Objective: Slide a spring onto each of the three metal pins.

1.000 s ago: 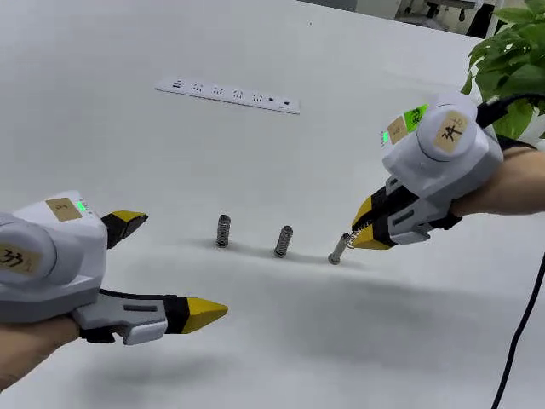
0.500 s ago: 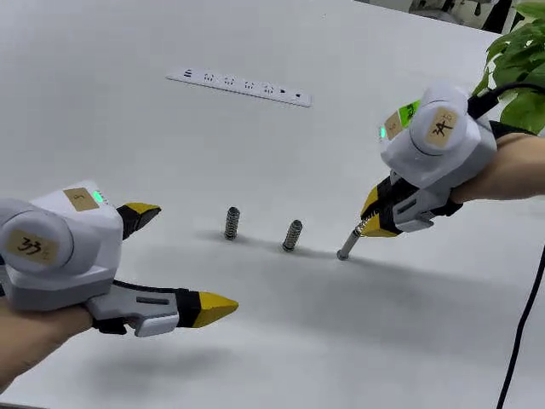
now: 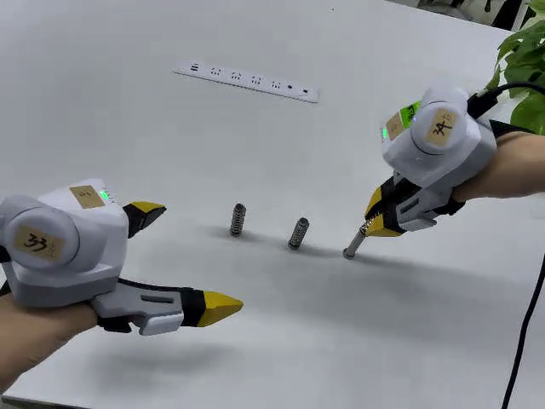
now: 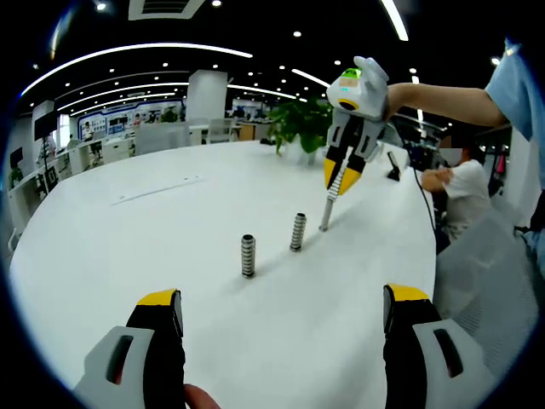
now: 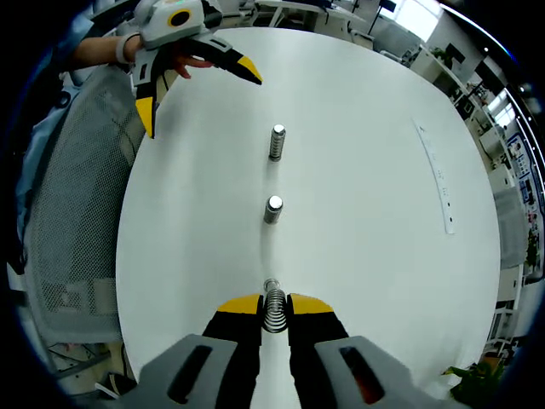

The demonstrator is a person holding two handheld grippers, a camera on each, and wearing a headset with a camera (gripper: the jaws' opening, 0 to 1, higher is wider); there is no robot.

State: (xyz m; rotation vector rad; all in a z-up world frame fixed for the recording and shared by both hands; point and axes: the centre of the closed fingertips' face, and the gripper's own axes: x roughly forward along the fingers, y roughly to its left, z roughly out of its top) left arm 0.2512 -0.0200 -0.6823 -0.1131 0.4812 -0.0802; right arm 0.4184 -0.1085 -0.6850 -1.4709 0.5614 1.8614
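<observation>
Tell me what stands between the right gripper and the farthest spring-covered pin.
A second spring-covered pin stands there, in the right gripper view.

pin (image 3: 351, 249) top hidden in spring (image 5: 273, 308), plant (image 3: 524, 51) cut

Table (image 3: 170, 145) reads as smooth matt white, hardly any sheen. Leaning pin (image 3: 352, 247): bare polished metal. At that pin's top, the spring (image 5: 273, 308) is bright metal wire, ribbed, faintly glinting. Right gripper (image 3: 375, 223): glossy white plastic shell, paper label (image 3: 441, 128), matt black jaws tipped yellow. Left gripper (image 3: 196, 255), same plastic. Mesh chair (image 5: 77, 213): grey woven cloth
</observation>
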